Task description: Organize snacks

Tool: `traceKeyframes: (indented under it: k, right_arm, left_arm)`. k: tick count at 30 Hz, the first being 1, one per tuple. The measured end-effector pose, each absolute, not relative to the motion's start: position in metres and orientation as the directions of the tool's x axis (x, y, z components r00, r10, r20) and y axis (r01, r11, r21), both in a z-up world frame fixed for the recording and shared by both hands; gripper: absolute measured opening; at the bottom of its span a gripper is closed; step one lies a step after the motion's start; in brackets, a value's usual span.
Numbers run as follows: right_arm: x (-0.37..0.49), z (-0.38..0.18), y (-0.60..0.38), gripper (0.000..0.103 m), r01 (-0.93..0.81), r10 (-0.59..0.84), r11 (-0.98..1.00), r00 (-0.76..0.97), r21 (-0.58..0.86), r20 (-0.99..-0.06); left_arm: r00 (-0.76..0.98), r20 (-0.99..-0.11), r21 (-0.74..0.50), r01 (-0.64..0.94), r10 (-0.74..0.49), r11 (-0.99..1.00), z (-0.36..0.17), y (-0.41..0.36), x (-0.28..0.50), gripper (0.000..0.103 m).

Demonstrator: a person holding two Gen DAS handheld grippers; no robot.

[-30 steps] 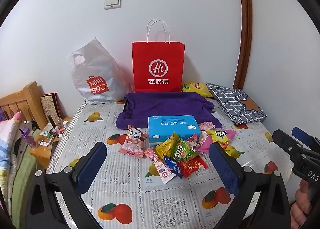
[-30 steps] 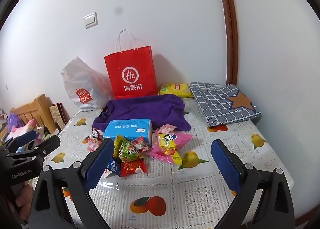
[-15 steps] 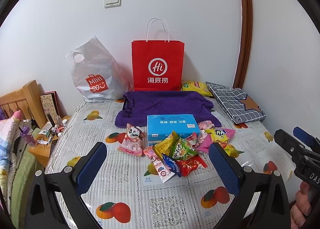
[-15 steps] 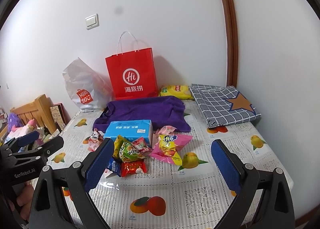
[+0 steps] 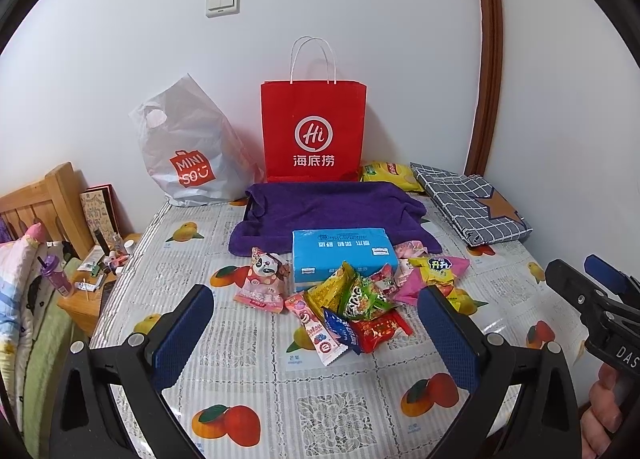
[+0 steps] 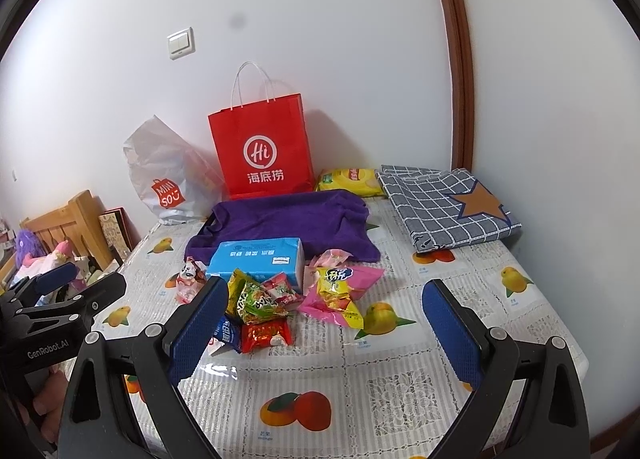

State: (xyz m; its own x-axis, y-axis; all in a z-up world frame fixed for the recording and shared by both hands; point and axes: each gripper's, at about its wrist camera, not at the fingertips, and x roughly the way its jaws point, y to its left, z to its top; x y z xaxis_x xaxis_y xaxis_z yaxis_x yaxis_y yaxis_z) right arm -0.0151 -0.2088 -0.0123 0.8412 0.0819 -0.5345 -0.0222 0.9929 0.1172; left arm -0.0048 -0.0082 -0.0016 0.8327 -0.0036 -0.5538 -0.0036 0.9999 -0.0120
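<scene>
A heap of small snack packets lies mid-table on a fruit-print cloth, with a pink packet at its right and a panda-print packet at its left. A blue tissue pack sits just behind them. My left gripper hangs open above the near table, short of the heap. My right gripper is open too, its left finger in front of the heap's near edge. Nothing is held.
A red paper bag and a white plastic bag stand against the wall. A purple towel, a yellow chip bag and a folded checked cloth lie behind. A cluttered wooden stand is left.
Both cameras have drifted slightly; the scene sits a little lower in the right wrist view. Nothing on the table has moved and both grippers stay open.
</scene>
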Motion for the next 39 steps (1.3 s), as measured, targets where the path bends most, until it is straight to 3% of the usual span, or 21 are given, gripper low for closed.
traceKeyframes:
  k: [39]
  right_arm:
    - [-0.004, -0.024, -0.199, 0.097, -0.046, 0.089, 0.995, 0.829, 0.091, -0.552]
  left_arm:
    - [0.821, -0.571, -0.015, -0.019, 0.007, 1.0, -0.012, -0.001, 0.003, 0.103]
